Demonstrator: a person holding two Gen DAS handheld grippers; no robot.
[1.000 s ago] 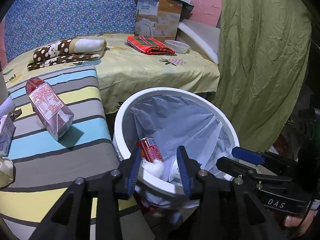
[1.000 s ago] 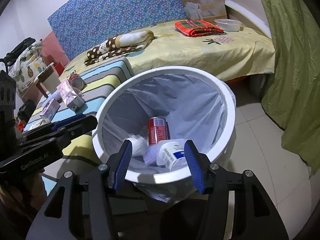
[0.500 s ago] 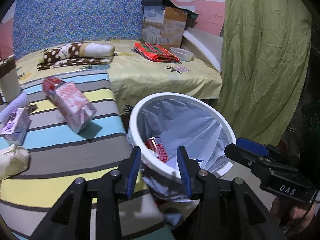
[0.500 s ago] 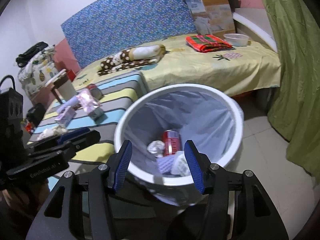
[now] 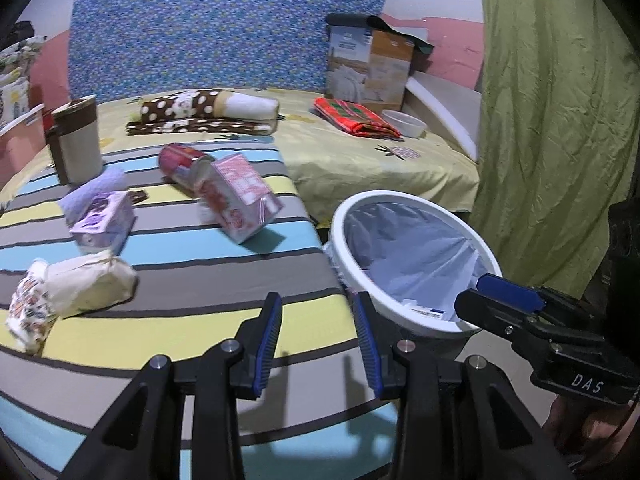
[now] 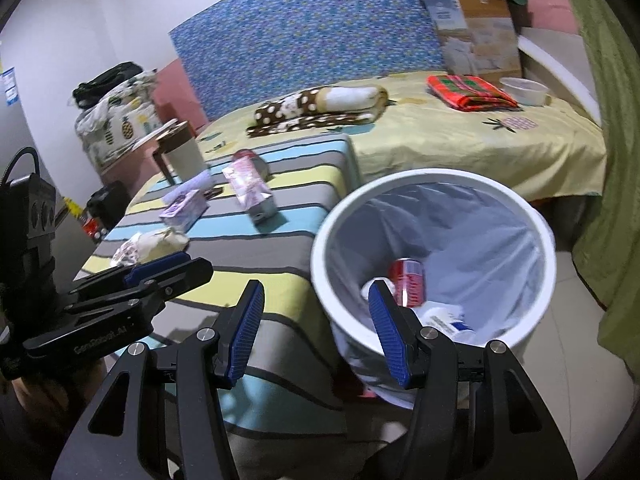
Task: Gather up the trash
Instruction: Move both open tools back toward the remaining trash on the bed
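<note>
The bin (image 6: pixel 434 264) stands on the floor just beside the striped cloth (image 5: pixel 168 280), its white rim lined with a pale bag (image 6: pixel 472 232). In the bag lie a red can (image 6: pixel 408 280), a white bottle (image 6: pixel 448 322) with a blue label and a white wad that is partly hidden behind a gripper finger. Trash not yet collected lies on the striped cloth: a pink carton (image 5: pixel 238 198) tipped on its side, a second red can (image 5: pixel 182 164) touching its far end, a purple box (image 5: pixel 104 218) with a lilac cloth (image 5: pixel 94 196) behind it, and a crumpled paper bag (image 5: pixel 86 282) near the left edge. A brown-and-cream cup (image 5: pixel 78 142) stands upright at the far left corner of the cloth. The left gripper (image 5: pixel 316 344) hangs over the near part of the striped cloth, its blue-padded jaws spread apart with nothing between them. The right gripper (image 6: pixel 316 332) is held over the gap between cloth and bin, jaws likewise wide and empty, its right finger in front of the bin's rim. Beyond lies a yellow bed (image 6: pixel 480 136) carrying a spotted blanket (image 6: pixel 320 110), a red plaid cloth (image 6: pixel 468 92), a white bowl (image 6: pixel 524 90) and a cardboard box (image 6: pixel 476 36) against the blue headboard (image 5: pixel 200 36). A green curtain (image 5: pixel 552 120) hangs to the right of the bin.
</note>
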